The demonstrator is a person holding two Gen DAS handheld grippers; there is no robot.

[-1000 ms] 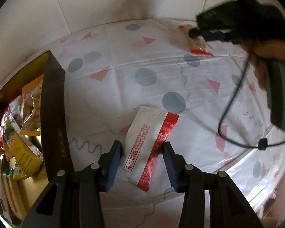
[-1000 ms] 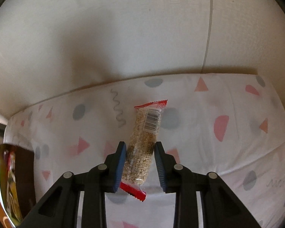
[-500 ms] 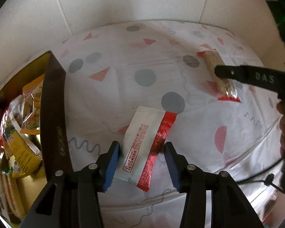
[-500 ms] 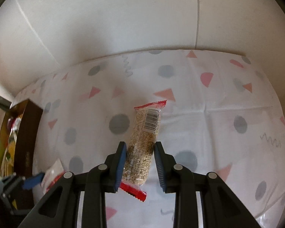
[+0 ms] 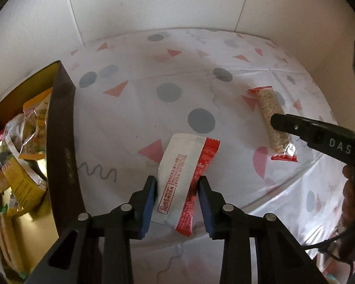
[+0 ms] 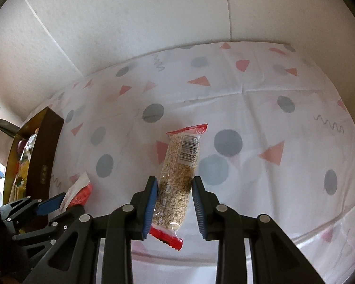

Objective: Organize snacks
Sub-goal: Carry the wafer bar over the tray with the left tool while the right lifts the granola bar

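Now my left gripper (image 5: 177, 193) is closing on the white-and-red wafer packet (image 5: 185, 179); squeeze gently. My right gripper (image 6: 175, 194) holds the oat bar (image 6: 177, 179).

The tablecloth (image 5: 224, 54) is white with grey dots, pinkish-red triangles and grey squiggles. On it, a white-and-red wrapper (image 5: 184, 177) with red print, and right of that a clear oat-coloured bar (image 6: 177, 179) with red ends. The box (image 5: 61, 146) is dark brown outside, gold inside.

A home corner. A patterned tablecloth (image 6: 260, 108) meets plain white walls (image 6: 153, 19). A snack-filled box (image 5: 59, 142) sits alongside.
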